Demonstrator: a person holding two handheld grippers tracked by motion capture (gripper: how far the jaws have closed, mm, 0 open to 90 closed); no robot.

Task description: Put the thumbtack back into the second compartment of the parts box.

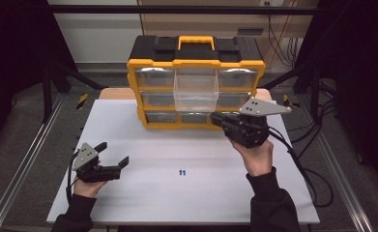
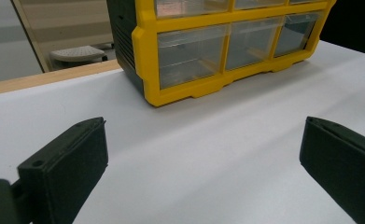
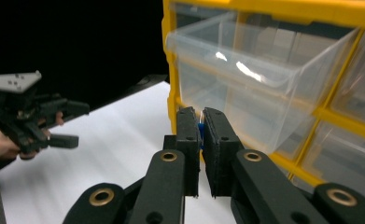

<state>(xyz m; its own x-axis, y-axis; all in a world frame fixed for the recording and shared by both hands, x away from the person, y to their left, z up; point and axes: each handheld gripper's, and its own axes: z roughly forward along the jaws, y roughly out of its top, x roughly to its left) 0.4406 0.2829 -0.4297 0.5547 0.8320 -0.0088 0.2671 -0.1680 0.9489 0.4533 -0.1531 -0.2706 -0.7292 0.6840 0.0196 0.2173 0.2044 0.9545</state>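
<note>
The right hand-held gripper [image 3: 200, 122], clamped on a small blue piece [image 3: 200, 130], nears the open drawer [image 1: 196, 92] just ahead; next, release over it. The left hand-held gripper [image 1: 113, 153] rests wide open, empty.

Black two-jaw grippers [image 1: 110, 153] [image 1: 215, 119] are noted, each topped by a grey three-cornered plate [image 1: 264, 107]. Brass-ringed screws [image 3: 169, 156] and trailing black cables [image 1: 298, 162] are seen. Dark sleeves [image 1: 271, 205] are worn.

High view looks down; tool views face the organizer [image 1: 196, 82] closely.
</note>
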